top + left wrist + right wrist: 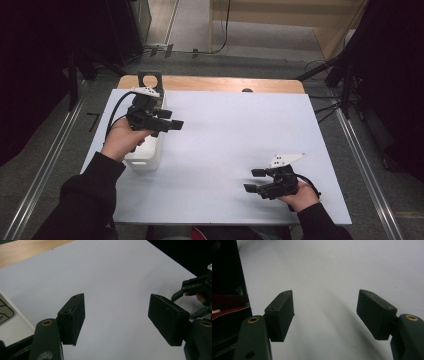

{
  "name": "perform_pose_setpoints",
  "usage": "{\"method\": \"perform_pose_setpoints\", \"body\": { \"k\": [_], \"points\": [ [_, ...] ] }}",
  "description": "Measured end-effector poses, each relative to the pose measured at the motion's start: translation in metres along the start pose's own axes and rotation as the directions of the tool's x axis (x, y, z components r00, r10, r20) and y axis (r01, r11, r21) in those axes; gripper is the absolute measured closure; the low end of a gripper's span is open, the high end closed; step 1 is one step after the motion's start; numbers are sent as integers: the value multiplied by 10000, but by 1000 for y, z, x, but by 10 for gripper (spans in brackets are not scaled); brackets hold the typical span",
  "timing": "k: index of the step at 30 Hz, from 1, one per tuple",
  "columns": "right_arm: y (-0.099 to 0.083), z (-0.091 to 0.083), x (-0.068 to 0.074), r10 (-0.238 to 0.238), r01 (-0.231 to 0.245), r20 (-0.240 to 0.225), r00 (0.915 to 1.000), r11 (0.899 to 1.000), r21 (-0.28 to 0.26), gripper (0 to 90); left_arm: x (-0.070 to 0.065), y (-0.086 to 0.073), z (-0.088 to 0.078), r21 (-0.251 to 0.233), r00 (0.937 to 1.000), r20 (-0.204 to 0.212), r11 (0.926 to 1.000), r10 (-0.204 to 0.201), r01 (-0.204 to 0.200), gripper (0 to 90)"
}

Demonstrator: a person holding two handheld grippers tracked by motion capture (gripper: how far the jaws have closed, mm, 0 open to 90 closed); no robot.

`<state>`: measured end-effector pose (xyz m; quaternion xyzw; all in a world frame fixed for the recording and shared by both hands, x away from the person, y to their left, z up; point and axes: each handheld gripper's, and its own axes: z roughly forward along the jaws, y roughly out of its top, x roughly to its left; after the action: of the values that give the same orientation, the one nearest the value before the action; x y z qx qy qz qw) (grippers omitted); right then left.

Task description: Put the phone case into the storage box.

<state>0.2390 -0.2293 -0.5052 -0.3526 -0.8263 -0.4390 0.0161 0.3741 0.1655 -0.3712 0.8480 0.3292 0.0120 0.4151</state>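
The left claw (170, 120) hovered released over the white bin (147, 155) at far left (right claw (256, 180) likewise released, near right).

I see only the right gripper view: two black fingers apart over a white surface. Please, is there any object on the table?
Observer: Yes, one white box stands near the left edge of the white sheet.
Operator: Where is the left gripper?
Observer: In the high view, the left gripper is over that box and points toward the table's right side.
Operator: Does it carry something?
Observer: No, its fingers stand apart with nothing between them.
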Motion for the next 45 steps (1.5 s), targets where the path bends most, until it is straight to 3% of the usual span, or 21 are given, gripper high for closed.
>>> {"method": "perform_pose_setpoints", "body": {
  "k": [25, 29, 32, 40, 45],
  "points": [
    [0, 1, 0, -18, 18, -27, 10000, 10000, 18, 290, -35, -28, 19, 396, 9981, 493, 9984, 373, -393, 296],
    [0, 1, 0, -21, 21, -25, 10000, 10000, 20, 290, -40, -32, 22, 438, 9969, 666, 9980, 423, -453, 296],
    [0, 1, 0, -25, 25, -27, 10000, 10000, 25, 290, -43, -36, 24, 374, 9950, 977, 9990, 204, -242, 296],
    [0, 1, 0, -20, 20, -26, 10000, 10000, 11, 290, -53, -47, 33, 593, 9946, 912, 9967, 506, -561, 296],
    [0, 0, 0, -38, 38, -30, 10000, 10000, 16, 290, -56, -55, 36, 514, 9943, 930, 9971, 512, -561, 296]
  ]
}}
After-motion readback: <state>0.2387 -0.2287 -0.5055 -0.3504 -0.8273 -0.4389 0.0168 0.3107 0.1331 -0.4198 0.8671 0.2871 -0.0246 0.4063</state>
